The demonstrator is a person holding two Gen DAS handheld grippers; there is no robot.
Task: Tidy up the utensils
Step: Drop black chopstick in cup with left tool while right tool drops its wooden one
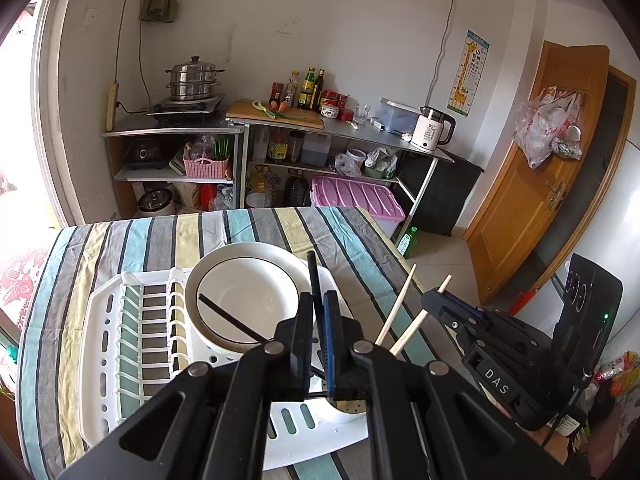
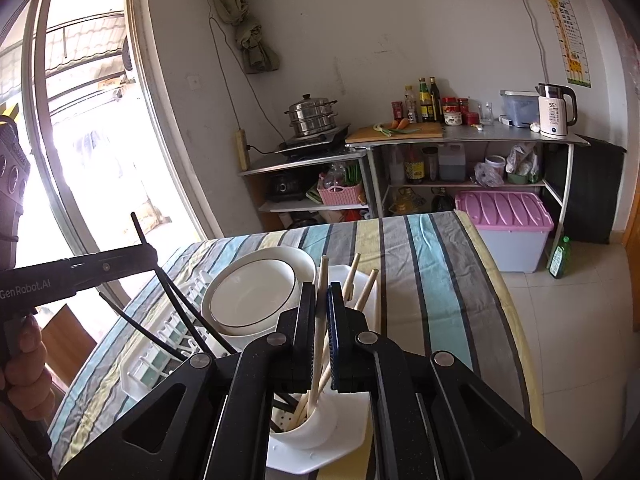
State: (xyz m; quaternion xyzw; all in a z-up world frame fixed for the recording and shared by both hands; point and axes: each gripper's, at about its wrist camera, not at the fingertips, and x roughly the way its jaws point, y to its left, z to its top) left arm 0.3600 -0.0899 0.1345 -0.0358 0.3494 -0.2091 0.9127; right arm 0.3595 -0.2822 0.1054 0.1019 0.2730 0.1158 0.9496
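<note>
Landmark: white utensil cup (image 2: 316,420) at the near corner of the white drying rack (image 1: 104,320).

Left of cup: left gripper (image 1: 319,304) clenched on a black chopstick (image 1: 313,276), whose lower end slants toward the cup. A second black chopstick (image 1: 232,320) lies across the white bowl (image 1: 248,300) behind the cup.

Over cup: right gripper (image 2: 322,296) clenched on a wooden chopstick (image 2: 320,320), lower end inside the cup beside other wooden chopsticks (image 2: 360,284).

White rack (image 1: 100,320), black-rimmed white bowl (image 1: 244,296), striped tablecloth (image 1: 132,240), black & pale-wood chopsticks.
</note>
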